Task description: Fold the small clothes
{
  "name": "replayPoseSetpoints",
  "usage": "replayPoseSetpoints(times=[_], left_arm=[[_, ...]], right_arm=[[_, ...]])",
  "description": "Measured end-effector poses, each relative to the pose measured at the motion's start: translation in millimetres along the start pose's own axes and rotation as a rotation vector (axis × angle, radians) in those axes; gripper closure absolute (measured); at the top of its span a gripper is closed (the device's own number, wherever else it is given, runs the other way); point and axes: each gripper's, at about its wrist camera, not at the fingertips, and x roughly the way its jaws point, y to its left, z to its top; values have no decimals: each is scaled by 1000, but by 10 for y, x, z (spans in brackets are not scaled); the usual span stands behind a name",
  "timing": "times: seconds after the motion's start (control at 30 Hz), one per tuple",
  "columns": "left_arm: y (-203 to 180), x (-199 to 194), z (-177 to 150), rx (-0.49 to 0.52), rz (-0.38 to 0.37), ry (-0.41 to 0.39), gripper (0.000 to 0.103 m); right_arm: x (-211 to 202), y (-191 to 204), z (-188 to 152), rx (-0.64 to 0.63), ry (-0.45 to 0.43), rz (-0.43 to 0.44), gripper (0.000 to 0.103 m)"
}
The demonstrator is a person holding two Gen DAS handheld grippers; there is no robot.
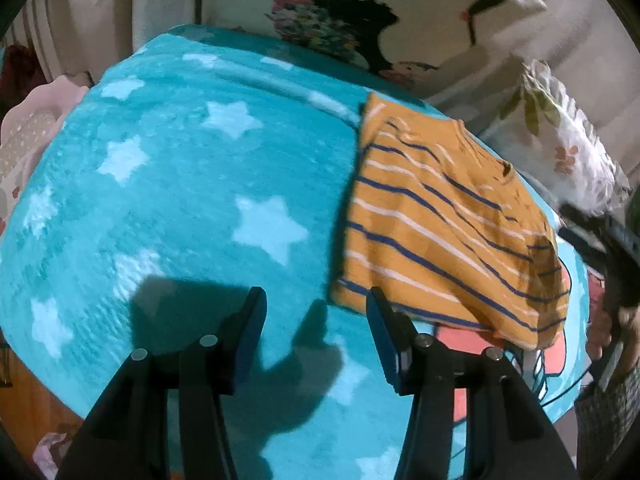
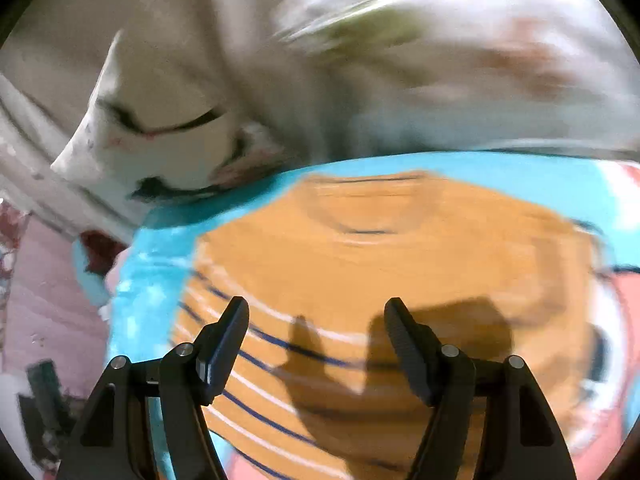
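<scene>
A small orange shirt (image 1: pixel 440 216) with blue and white stripes lies flat on a turquoise star-print blanket (image 1: pixel 180 200), to the right in the left wrist view. My left gripper (image 1: pixel 316 300) is open and empty above the blanket, its right finger at the shirt's near left corner. In the blurred right wrist view the same shirt (image 2: pixel 380 248) fills the middle. My right gripper (image 2: pixel 316 312) is open and empty, hovering over the shirt's striped part. The right gripper's body shows at the far right edge of the left wrist view (image 1: pixel 600 248).
White pillows with floral and dark prints (image 1: pixel 360 20) lie beyond the blanket's far edge. A flowered pillow (image 1: pixel 560 140) sits at the far right. Pink bedding (image 1: pixel 36 120) lies off the blanket's left side. A pink printed patch (image 1: pixel 464 340) on the blanket shows under the shirt's near edge.
</scene>
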Motion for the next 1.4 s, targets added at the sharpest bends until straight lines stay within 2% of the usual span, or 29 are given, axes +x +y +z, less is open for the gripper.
replayPoseSetpoints(times=[0.13,0.23,0.3,0.37,0.43,0.53,0.6,0.63,0.67,0.7,0.77,0.83,0.9,1.0,1.17,1.2,1.27,1.4], left_arm=[[-253,38,-138,10,-3,22,52],[-464,26,-245,29,-11,31,52],[-595,-2,-299,47,-13,29,52],[-684,-43,-346,61,-7,25,50],[-715,-85,-385,61,6,17,48],[-671,-142,-446,39,27,9,48],[-595,-191,-506,14,47,5,48],[-546,-218,-533,-1,57,2,48],[-476,-250,-567,-21,68,-5,48],[-429,-268,-589,-33,76,-8,48],[-309,-302,-636,-71,93,-10,48],[-204,-319,-679,-114,91,-7,48],[-157,-328,-701,-136,86,-5,48],[-187,-318,-717,-127,85,-4,48],[-298,-278,-722,-97,64,2,48],[-325,-273,-728,-91,59,3,48],[-360,-264,-733,-85,54,2,48],[-399,-217,-748,-85,43,12,48]], right_arm=[[-421,-785,-288,108,-16,-97,28],[-602,-1226,-323,174,-24,-98,33],[-590,-1305,-301,168,-30,-84,37],[-477,-1272,-245,137,-28,-68,48],[-274,-1144,-145,77,-10,-69,49],[71,-1025,40,-14,18,-135,48],[283,-1008,106,-27,56,-153,47],[390,-1023,134,-14,91,-126,53],[434,-1012,145,-12,112,-70,82],[456,-990,156,-25,132,-22,92],[476,-892,195,-86,148,-30,93],[528,-870,292,-138,157,-88,95],[563,-918,385,-134,143,-141,96],[620,-951,492,-115,101,-199,96],[716,-886,474,-143,103,-273,95],[676,-886,483,-136,105,-270,92],[525,-925,495,-102,93,-252,78],[41,-1033,426,-45,29,-207,77]])
